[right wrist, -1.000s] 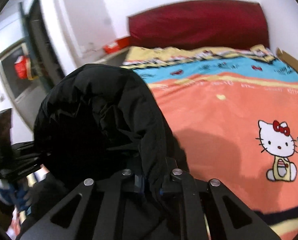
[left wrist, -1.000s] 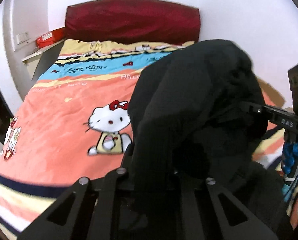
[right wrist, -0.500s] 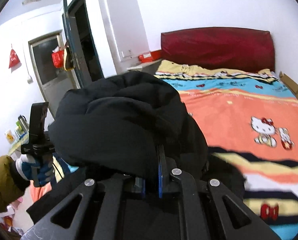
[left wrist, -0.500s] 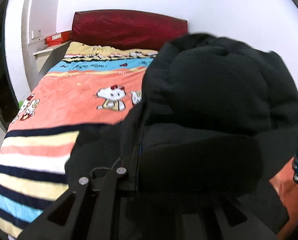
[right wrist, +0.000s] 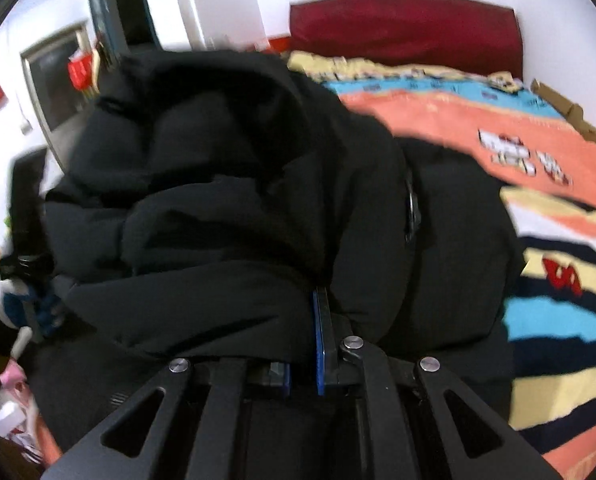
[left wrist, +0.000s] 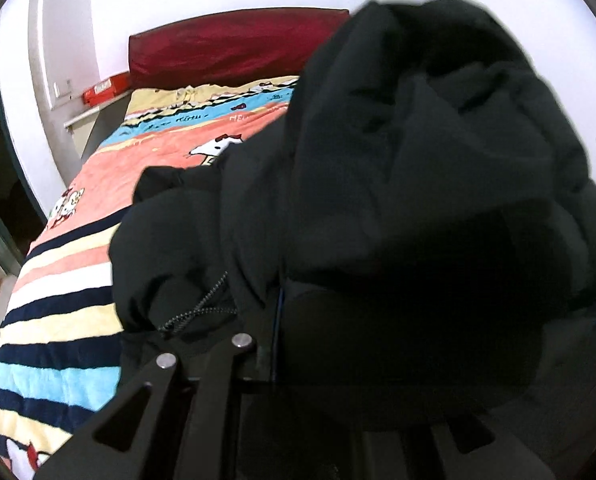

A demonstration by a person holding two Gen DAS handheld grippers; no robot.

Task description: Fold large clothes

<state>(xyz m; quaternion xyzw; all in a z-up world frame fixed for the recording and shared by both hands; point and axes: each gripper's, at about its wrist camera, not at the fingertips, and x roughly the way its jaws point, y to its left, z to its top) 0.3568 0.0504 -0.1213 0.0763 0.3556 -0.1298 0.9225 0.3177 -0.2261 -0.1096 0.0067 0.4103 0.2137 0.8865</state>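
Observation:
A bulky black padded jacket (left wrist: 398,184) hangs bunched over both grippers above the bed. My left gripper (left wrist: 276,312) is shut on a fold of the black jacket; the cloth hides its right finger and most of the tips. In the right wrist view the same jacket (right wrist: 226,200) fills the middle and left. My right gripper (right wrist: 318,312) is shut on its fabric, with the blue pad edges showing just under the cloth. The jacket's lower part with a zipper (left wrist: 202,304) lies on the bedspread. The other gripper, held by a gloved hand (right wrist: 18,300), shows at the left edge.
The bed carries an orange, blue and striped cartoon-cat bedspread (left wrist: 70,292) and has a dark red headboard (left wrist: 234,44). A red box (left wrist: 106,88) sits on a shelf by the wall at the left. A doorway (right wrist: 114,12) and a cardboard flap (right wrist: 570,112) flank the bed.
Both grippers have pulled back toward the foot of the bed with the jacket, and slightly down. The striped end of the bedspread has come into view and the jacket's lower part now lies on it.

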